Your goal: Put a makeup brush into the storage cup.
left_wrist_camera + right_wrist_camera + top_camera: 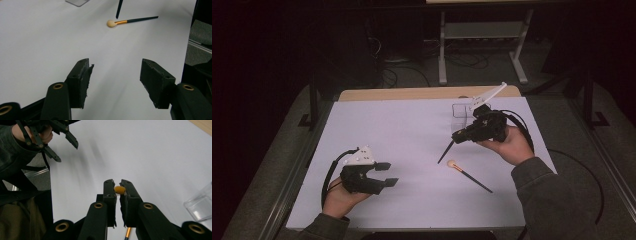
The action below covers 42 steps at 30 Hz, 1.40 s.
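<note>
Right tool [117, 185]: pressing its jaws together on a held brush [445, 151], pinching it by the orange tip; the dark handle is slanting down toward the table [412, 130].
Left tool [115, 77]: hovering low over the table's near left part, jaws spread wide, gripping nothing.
Loose brush [468, 175]: lying flat on the white table just below the held brush, pale round head pointing left.
Clear container [460, 116]: standing behind the right tool, near the table's far edge.
</note>
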{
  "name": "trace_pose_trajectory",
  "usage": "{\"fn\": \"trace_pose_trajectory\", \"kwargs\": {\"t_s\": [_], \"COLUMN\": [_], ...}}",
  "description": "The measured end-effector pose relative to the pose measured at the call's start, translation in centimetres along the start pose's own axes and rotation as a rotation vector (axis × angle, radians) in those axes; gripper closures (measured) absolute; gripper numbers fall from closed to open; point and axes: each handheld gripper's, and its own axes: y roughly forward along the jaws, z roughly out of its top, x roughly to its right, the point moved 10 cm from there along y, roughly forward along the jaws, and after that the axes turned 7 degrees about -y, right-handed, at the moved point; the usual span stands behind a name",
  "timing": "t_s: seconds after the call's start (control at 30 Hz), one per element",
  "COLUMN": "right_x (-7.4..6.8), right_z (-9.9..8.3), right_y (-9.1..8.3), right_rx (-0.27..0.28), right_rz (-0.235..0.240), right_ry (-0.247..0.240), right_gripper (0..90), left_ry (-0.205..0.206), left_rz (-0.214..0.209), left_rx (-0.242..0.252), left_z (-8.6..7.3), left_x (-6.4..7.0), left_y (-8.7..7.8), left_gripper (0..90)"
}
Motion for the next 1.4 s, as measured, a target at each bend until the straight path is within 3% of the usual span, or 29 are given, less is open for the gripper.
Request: {"fn": "trace_pose_trajectory", "kwargs": {"t_s": [0.37,0.83,1.07,1.4], "right_x": [1.5,2.7,4.0,6.0], "right_z": [1.1,2.3,2.9,4.0], "right_y": [-1.3,-2.0,-2.8,-4.1], "right_rx": [-0.019,-0.03,-0.039,-0.038], "right_rz": [-0.044,-0.062,-0.096,-0.15], "right_ry": [-0.005,0.011,-0.001,0.023], "right_gripper": [82.5,82.6,82.5,82.5], "left_ry": [-0.014,-0.025,-0.019,-0.023], "left_rz": [0.018,0.024,0.023,0.023], "left_rx": [0.0,0.0,0.006,0.007], "left_z": [-0.6,-0.8,-0.7,-0.7], "left_x": [-0.7,-1.1,-1.0,-1.1], "left_y": [-0.3,-0.4,-0.5,-0.6], "left_gripper": [35.2,33.0,32.4,32.1]}}
